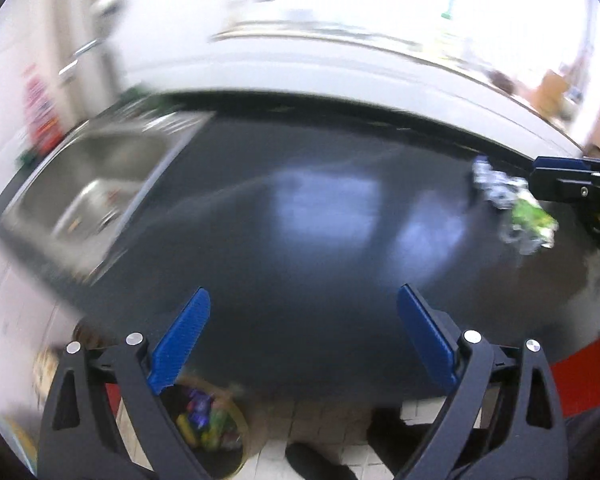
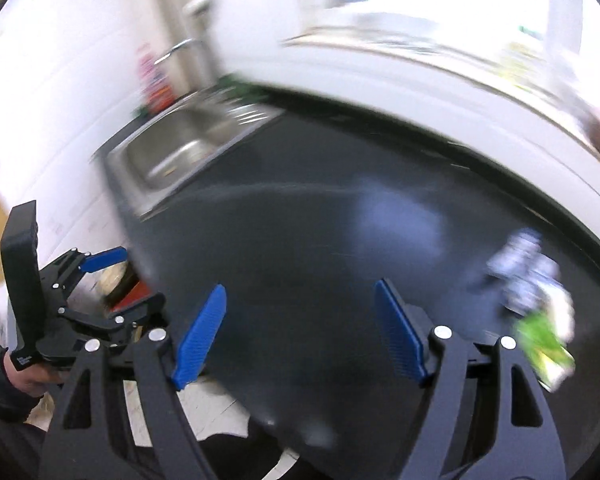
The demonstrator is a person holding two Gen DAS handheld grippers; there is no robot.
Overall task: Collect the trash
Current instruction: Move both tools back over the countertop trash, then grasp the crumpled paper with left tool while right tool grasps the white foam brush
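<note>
Two crumpled wrappers lie on the dark countertop (image 1: 300, 208): a white-silver wrapper (image 1: 496, 184) and a green wrapper (image 1: 534, 216). The right wrist view shows both at its right edge, the white-silver wrapper (image 2: 524, 272) and the green wrapper (image 2: 544, 344). My left gripper (image 1: 303, 292) hangs open over the counter's front edge, nothing between its blue pads. My right gripper (image 2: 300, 288) is open too and holds nothing. In the left wrist view the right gripper (image 1: 540, 176) sits just right of the wrappers. A hand holds the left gripper (image 2: 128, 280) at the far left.
A steel sink (image 1: 100, 184) is set into the counter's left end, also in the right wrist view as the sink (image 2: 188, 148). On the tiled floor below stands a bin (image 1: 240, 420) with several colourful wrappers inside. A person's dark shoe (image 1: 312, 460) is beside it. Both views are motion-blurred.
</note>
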